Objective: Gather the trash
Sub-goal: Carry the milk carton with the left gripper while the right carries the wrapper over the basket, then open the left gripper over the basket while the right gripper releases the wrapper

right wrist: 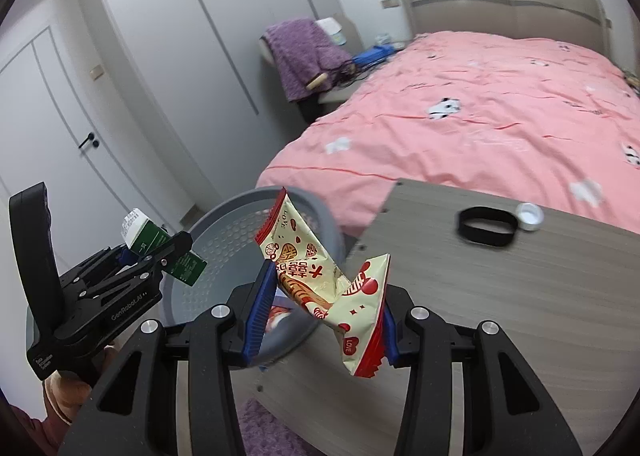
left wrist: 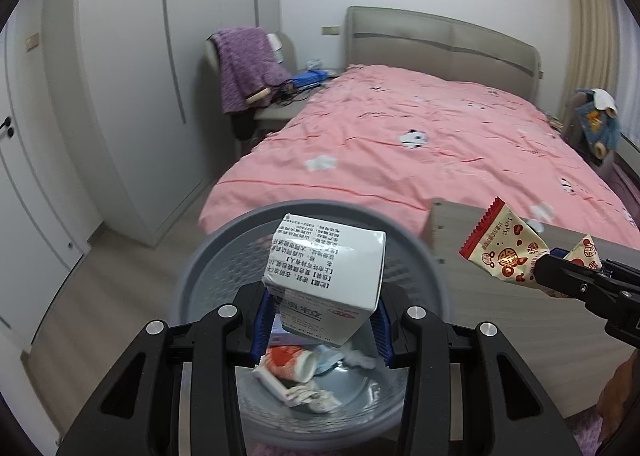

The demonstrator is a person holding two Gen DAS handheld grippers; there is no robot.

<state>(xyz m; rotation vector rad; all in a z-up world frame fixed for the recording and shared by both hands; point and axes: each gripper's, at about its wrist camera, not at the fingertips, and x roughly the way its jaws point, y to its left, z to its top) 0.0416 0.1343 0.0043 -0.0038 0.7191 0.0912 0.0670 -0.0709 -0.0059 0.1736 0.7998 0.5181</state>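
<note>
My left gripper [left wrist: 322, 322] is shut on a white and green medicine box [left wrist: 326, 274] and holds it over the grey mesh trash bin [left wrist: 224, 252]. The bin holds crumpled paper and wrappers [left wrist: 298, 370]. In the right wrist view the left gripper [right wrist: 154, 256] with the box [right wrist: 160, 246] is at the bin's left rim [right wrist: 240, 202]. My right gripper [right wrist: 324, 318] is shut on a cream and red snack wrapper [right wrist: 316, 276], held at the bin's right edge, by the table corner. The wrapper also shows in the left wrist view [left wrist: 504, 248].
A wood-grain table [right wrist: 500, 296] stands right of the bin, with a black band [right wrist: 486, 232] and a white cap [right wrist: 529, 216] on it. A bed with a pink cover [right wrist: 460, 124] lies behind. A wardrobe and door are at the left.
</note>
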